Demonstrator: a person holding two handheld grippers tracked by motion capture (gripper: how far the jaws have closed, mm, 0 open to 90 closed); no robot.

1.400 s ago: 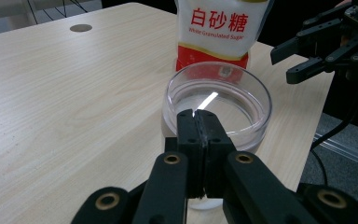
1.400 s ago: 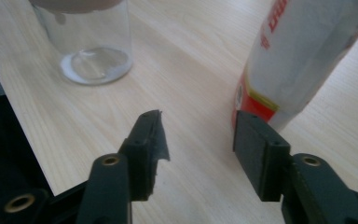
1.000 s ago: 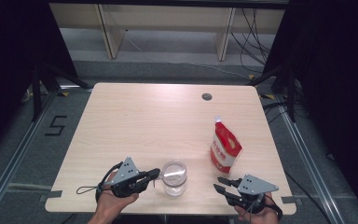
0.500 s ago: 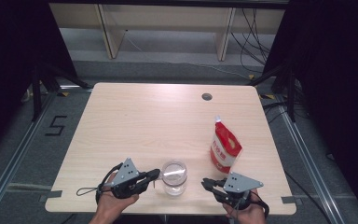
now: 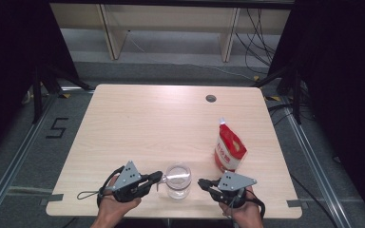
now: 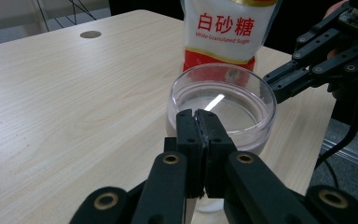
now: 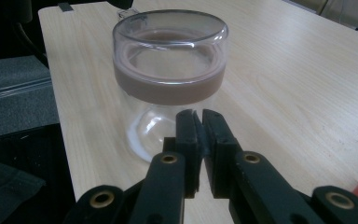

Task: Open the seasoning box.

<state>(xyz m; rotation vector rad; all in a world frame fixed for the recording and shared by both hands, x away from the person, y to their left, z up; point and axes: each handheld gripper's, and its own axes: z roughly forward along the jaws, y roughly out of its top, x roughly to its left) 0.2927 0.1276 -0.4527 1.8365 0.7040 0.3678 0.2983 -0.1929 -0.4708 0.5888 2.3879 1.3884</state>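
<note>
Since the earlier frame, the right gripper (image 5: 202,183) had slid leftward along the bottom edge of the high view, from the lower right toward the jar (image 5: 177,180), and its jaws had just been closing with nothing between them. They now stood clenched, tips just right of the jar and apart from it. In the right gripper view the jar (image 7: 169,74) rose straight ahead of the clenched jaws, a clear lid with a brownish band around it.

At lower left of the high view, the left gripper (image 5: 158,177) had stayed put, jaws clenched on nothing, tips right at the jar's left rim; whether they touched it could not be told. The left gripper view showed the jar (image 6: 222,105) just beyond the pads.

Low on the table (image 5: 147,123), the jar sat near the front edge, between the two grippers. A sugar bag (image 5: 229,149) stood upright just up and right of it, near but apart.
</note>
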